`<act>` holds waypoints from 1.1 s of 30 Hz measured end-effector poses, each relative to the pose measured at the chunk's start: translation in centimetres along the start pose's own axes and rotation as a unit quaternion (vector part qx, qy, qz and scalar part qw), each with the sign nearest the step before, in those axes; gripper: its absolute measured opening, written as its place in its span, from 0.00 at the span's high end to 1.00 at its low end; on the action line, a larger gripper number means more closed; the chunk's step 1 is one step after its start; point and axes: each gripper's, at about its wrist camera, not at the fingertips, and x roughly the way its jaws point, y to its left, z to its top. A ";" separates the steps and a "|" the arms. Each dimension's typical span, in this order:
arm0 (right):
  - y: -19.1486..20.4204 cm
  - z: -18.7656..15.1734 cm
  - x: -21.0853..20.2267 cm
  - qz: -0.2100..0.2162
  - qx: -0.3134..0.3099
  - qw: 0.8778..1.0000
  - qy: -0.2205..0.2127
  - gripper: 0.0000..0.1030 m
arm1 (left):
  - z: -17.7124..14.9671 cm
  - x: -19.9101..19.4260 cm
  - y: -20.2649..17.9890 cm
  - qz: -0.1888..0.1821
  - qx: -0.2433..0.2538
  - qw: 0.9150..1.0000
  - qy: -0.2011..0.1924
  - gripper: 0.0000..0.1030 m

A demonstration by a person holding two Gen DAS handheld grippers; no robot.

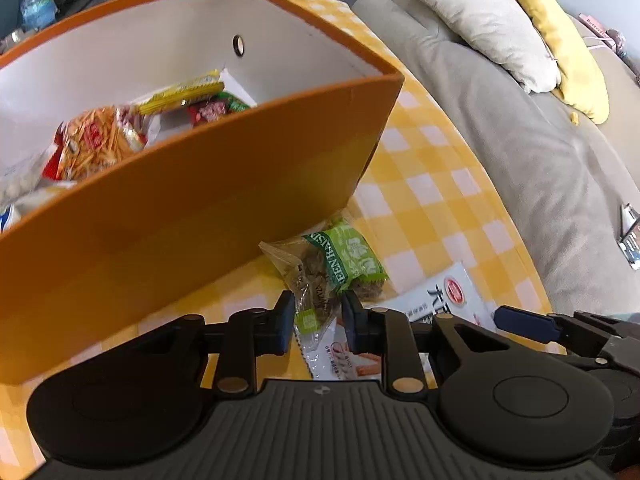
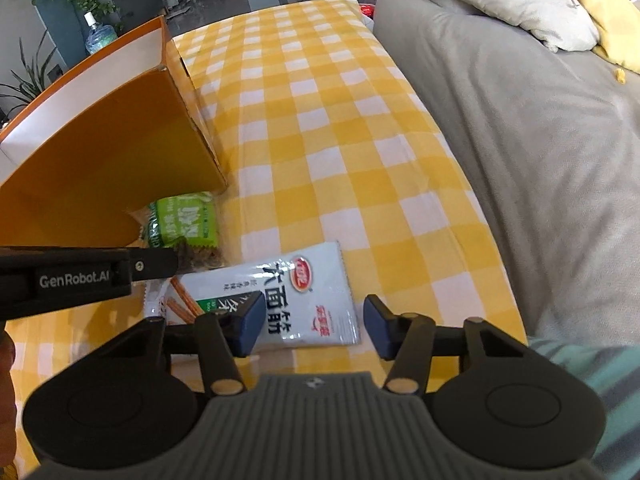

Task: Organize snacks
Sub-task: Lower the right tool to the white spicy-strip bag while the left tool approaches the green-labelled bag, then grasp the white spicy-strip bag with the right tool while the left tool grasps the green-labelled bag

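A green raisin packet [image 1: 344,260] lies on the yellow checked tablecloth [image 2: 320,120] against the corner of the orange box [image 1: 200,220]. My left gripper [image 1: 319,312] is shut on the packet's clear lower end. In the right wrist view this gripper [image 2: 152,264] reaches in from the left beside the green packet [image 2: 184,216]. A white snack packet [image 2: 304,300] lies flat between the pads of my right gripper [image 2: 316,320]. The jaws stand apart, and the right pad is clear of the packet's edge. The same white packet [image 1: 440,292] shows partly in the left wrist view.
The box [image 2: 100,160] holds several snacks, among them an orange bag of strips [image 1: 96,140] and a yellow packet [image 1: 180,94]. A grey sofa [image 1: 520,140] with a beige cushion [image 1: 480,20] and a yellow cushion [image 1: 560,40] borders the table on the right. A striped sleeve [image 2: 592,364] shows at lower right.
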 end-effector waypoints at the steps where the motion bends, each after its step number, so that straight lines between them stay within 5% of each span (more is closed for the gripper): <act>1: 0.0 -0.2 -0.3 -0.003 0.003 1.000 0.002 0.49 | -0.2 -0.2 0.1 -0.002 -0.001 1.000 0.005 0.75; 13: 1.2 -0.8 0.0 0.070 0.042 0.996 0.026 0.49 | -3.8 -3.0 1.9 0.007 -0.028 0.998 0.053 0.80; 18: 3.6 -0.9 0.4 0.098 -0.002 0.995 0.023 0.48 | -4.6 -4.2 3.4 0.036 -0.048 0.996 0.060 0.80; 21: 5.6 -1.4 0.5 0.083 -0.046 0.995 0.018 0.44 | -5.0 -4.7 4.1 0.062 -0.055 0.995 0.062 0.79; 24: 6.9 -2.0 0.5 0.060 -0.094 0.994 0.012 0.41 | -5.2 -5.1 5.0 0.049 -0.075 0.994 0.064 0.78; 27: 7.8 -2.5 0.5 0.046 -0.129 0.990 0.008 0.40 | -5.1 -5.5 5.7 0.040 -0.074 0.995 0.054 0.56; 30: 7.8 -2.6 0.4 0.044 -0.136 0.990 0.008 0.42 | -4.6 -6.2 5.4 0.076 -0.050 0.995 0.040 0.37; 33: 7.5 -2.5 0.3 0.044 -0.135 0.990 0.008 0.45 | -4.0 -6.6 4.7 0.079 -0.018 0.996 0.031 0.33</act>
